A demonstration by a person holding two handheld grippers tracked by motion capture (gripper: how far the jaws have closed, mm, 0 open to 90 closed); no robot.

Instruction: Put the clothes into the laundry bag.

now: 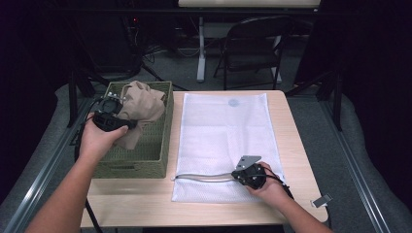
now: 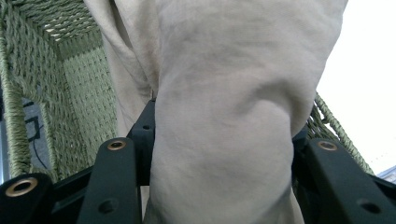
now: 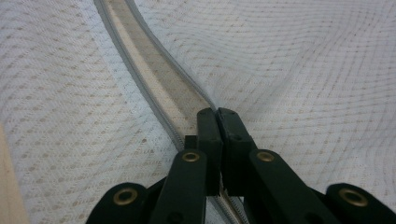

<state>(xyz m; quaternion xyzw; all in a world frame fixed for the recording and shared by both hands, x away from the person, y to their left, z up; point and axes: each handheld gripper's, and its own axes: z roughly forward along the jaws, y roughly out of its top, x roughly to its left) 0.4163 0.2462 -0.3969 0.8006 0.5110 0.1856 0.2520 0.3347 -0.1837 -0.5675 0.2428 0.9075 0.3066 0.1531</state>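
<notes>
High view puts your left gripper (image 1: 127, 124) over the green woven basket (image 1: 160, 141) at the table's left side, with a crumpled beige cloth (image 1: 145, 104) clamped between its jaws and lifted partly out of the basket; the rest of the cloth sags back inside it. In the left gripper view that cloth (image 2: 224, 116) bulges up thick between the two black jaws, which press into it from either side, and the basket's woven wall (image 2: 70, 84) stands just behind on the left. Your right gripper (image 1: 236, 175) sits low on the white mesh laundry bag (image 1: 223, 126), which lies flat on the wooden table (image 1: 136, 199) just right of the basket and covers most of the tabletop's middle. The gripper rests at the bag's near end, right at the zipper (image 1: 204, 176) that runs across the bag's width and gapes slightly open. In the right gripper view your jaws are pressed together, tips touching, pinched at the zipper line (image 3: 159, 84) where the open slit narrows to a point; whether they hold the slider itself cannot be made out, since the tips cover that spot. The mesh (image 3: 303, 70) wrinkles gently around the pinch.
</notes>
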